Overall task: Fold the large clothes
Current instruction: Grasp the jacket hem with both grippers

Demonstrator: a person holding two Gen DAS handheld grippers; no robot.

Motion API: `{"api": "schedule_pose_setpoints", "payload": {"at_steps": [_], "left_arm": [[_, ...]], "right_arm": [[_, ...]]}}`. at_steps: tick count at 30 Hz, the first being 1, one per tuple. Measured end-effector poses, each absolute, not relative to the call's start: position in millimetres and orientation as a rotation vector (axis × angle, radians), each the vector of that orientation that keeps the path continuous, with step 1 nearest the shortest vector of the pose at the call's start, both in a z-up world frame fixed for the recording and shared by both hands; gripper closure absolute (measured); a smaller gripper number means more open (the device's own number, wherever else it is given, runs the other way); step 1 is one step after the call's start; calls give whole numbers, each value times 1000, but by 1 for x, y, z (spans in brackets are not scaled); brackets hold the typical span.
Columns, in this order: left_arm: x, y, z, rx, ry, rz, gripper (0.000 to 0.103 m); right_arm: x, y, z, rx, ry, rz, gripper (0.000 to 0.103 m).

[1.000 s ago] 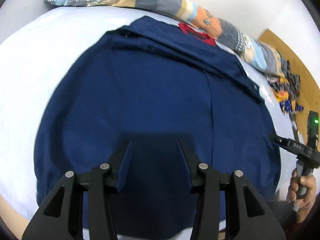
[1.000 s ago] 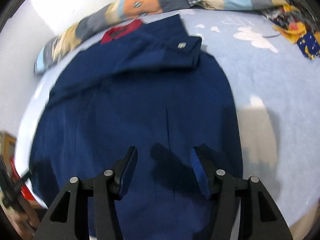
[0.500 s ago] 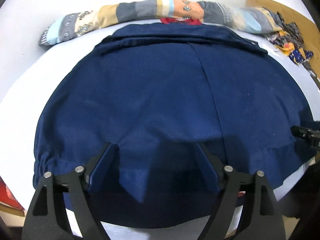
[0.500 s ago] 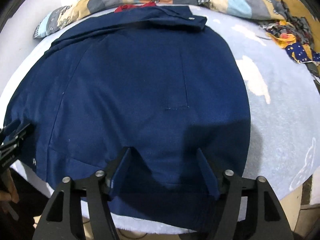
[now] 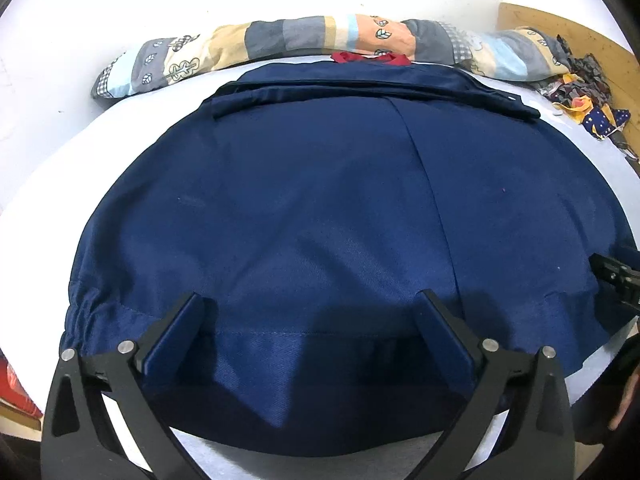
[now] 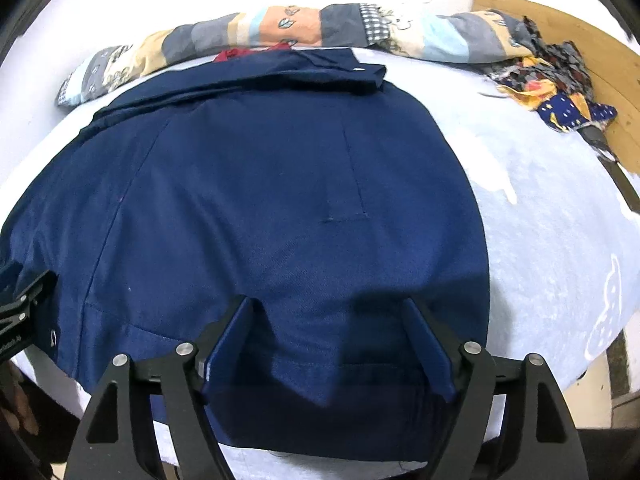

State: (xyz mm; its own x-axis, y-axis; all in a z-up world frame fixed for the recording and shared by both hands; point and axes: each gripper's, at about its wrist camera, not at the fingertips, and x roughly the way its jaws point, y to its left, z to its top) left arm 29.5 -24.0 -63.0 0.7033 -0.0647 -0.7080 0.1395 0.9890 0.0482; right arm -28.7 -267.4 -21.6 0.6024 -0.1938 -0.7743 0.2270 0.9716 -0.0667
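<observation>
Jacket (image 5: 320, 208): navy, spread flat on bed (image 6: 560, 240), sleeves folded across top. Left gripper (image 5: 312, 320) and right gripper (image 6: 328, 328) over hem, jaws opening, gripping nothing. Body folds apparently remain.

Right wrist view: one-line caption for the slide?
Right gripper opening above the near hem of a navy garment spread flat on a pale blue sheet.

Beyond your left gripper (image 5: 314, 334), the navy garment (image 5: 320, 208) runs past the right picture edge. Its near hem hides behind your right gripper's (image 6: 334, 344) fingers (image 6: 230, 344). The crumpled patterned cloth (image 6: 556, 92) far right is too tangled to identify.
</observation>
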Motion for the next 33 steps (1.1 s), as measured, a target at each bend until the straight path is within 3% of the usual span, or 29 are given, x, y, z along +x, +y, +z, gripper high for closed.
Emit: {"api": "schedule_pose_setpoints", "payload": {"at_steps": [4,19,33], "left_arm": [[28,-24,-64,105,774,-114,0],[25,-22,-61,113,784,-148,0],[22,26,-43,-1,761,-53,0]], "right_arm": [[-27,-264,-26,40,908,-223,1],[-28,-258,-27,-7,934,-202,1],[-42,-241,-19,-139,972,-212,2]]}}
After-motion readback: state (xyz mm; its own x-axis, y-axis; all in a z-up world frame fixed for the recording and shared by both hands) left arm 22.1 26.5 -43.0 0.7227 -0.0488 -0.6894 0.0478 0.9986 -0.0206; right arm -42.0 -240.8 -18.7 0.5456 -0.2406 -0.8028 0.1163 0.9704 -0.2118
